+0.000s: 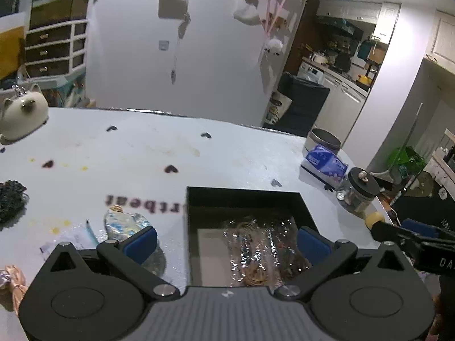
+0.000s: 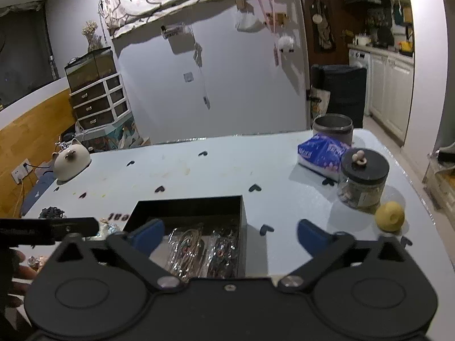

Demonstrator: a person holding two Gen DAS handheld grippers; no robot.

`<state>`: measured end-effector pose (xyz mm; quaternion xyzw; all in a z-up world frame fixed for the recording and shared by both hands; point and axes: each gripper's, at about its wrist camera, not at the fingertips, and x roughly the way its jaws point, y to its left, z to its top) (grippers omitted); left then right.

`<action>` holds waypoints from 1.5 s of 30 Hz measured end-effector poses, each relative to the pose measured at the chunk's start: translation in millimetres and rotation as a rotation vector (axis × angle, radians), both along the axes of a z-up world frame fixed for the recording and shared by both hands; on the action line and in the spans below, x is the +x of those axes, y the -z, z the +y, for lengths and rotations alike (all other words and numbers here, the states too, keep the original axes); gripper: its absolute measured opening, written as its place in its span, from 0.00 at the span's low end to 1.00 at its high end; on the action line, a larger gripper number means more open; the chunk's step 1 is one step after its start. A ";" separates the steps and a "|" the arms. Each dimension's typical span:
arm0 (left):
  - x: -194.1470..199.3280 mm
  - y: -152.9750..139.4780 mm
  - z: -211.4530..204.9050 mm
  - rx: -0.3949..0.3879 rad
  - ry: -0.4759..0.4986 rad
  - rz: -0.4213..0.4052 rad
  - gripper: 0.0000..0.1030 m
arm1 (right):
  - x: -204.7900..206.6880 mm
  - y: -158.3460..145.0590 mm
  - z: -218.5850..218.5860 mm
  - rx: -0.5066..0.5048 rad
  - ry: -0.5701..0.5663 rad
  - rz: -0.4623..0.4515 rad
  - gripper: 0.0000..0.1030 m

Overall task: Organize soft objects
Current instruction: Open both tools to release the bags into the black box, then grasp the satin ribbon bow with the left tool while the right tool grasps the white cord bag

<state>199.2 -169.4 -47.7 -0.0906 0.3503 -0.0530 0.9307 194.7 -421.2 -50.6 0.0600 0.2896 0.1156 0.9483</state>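
Soft packets [image 1: 256, 253]: lying in black box [image 1: 244, 196] on tabletop [image 1: 159, 147] | loose pouch [image 1: 125, 221] left of box | left claw [image 1: 226, 244], right claw [image 2: 230, 237]: spread, empty | step: between placements | next: left claw should grasp pouch.

The blue tissue pack [image 2: 321, 153] reads "Natural"; upside-down "rtbeat" is printed on the tablecloth [image 1: 130, 200]

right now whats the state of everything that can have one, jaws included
left gripper: jaws open, empty
right gripper: jaws open, empty
black box: open, clear packets lying inside
glass jar: upright, black lid on
metal tin: upright, no lid
tissue pack: lying flat
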 end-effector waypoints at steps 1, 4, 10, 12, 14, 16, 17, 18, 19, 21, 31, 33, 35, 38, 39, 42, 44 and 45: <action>-2.6 0.2 1.8 0.002 -0.003 -0.010 1.00 | -1.9 -0.2 0.4 -0.006 0.003 -0.014 1.00; -9.6 1.2 7.3 0.012 -0.006 -0.038 1.00 | -6.2 -0.7 3.2 -0.013 0.019 -0.040 1.00; -18.4 0.5 22.4 0.035 -0.025 -0.081 1.00 | -13.8 -0.9 11.7 -0.023 0.054 -0.093 1.00; -20.4 0.4 30.0 0.039 -0.035 -0.090 1.00 | -15.2 -1.4 18.0 -0.031 0.059 -0.104 1.00; -23.1 0.4 39.8 0.042 -0.043 -0.099 1.00 | -15.5 -1.2 25.9 -0.037 0.063 -0.106 1.00; -25.5 -0.1 50.9 0.048 -0.048 -0.106 1.00 | -17.6 -0.8 33.8 -0.030 0.076 -0.113 1.00; -26.6 -0.7 57.2 0.052 -0.051 -0.113 1.00 | -18.9 -0.8 38.8 -0.026 0.078 -0.117 1.00; -27.8 -1.0 63.7 0.056 -0.055 -0.119 1.00 | -19.8 -0.9 44.4 -0.026 0.079 -0.119 1.00; -28.8 -0.9 70.5 0.061 -0.060 -0.123 1.00 | -20.7 -1.2 50.5 -0.029 0.084 -0.120 1.00; -30.3 -1.0 85.9 0.065 -0.063 -0.126 1.00 | -23.0 -1.5 61.8 -0.032 0.098 -0.124 1.00; -35.1 -3.4 160.4 0.083 -0.027 -0.139 1.00 | -29.2 -8.3 137.3 -0.039 0.109 -0.145 1.00; -36.5 -2.2 174.8 0.085 -0.020 -0.138 1.00 | -29.4 -8.6 153.5 -0.043 0.103 -0.147 1.00; -39.2 0.2 189.0 0.089 -0.012 -0.133 1.00 | -29.9 -8.7 168.9 -0.047 0.094 -0.147 1.00; -41.3 4.6 209.8 0.092 -0.009 -0.114 1.00 | -30.6 -7.0 191.3 -0.051 0.085 -0.135 1.00; -42.4 6.1 216.9 0.091 -0.006 -0.108 1.00 | -30.7 -6.2 198.5 -0.050 0.083 -0.129 1.00; -41.2 12.7 234.9 0.090 0.017 -0.073 1.00 | -31.0 -1.9 218.9 -0.046 0.081 -0.109 1.00; -40.6 19.1 246.3 0.084 0.041 -0.035 1.00 | -30.9 2.0 230.8 -0.036 0.089 -0.090 1.00; -40.6 22.5 250.9 0.081 0.056 -0.017 1.00 | -30.9 4.5 236.1 -0.029 0.094 -0.079 1.00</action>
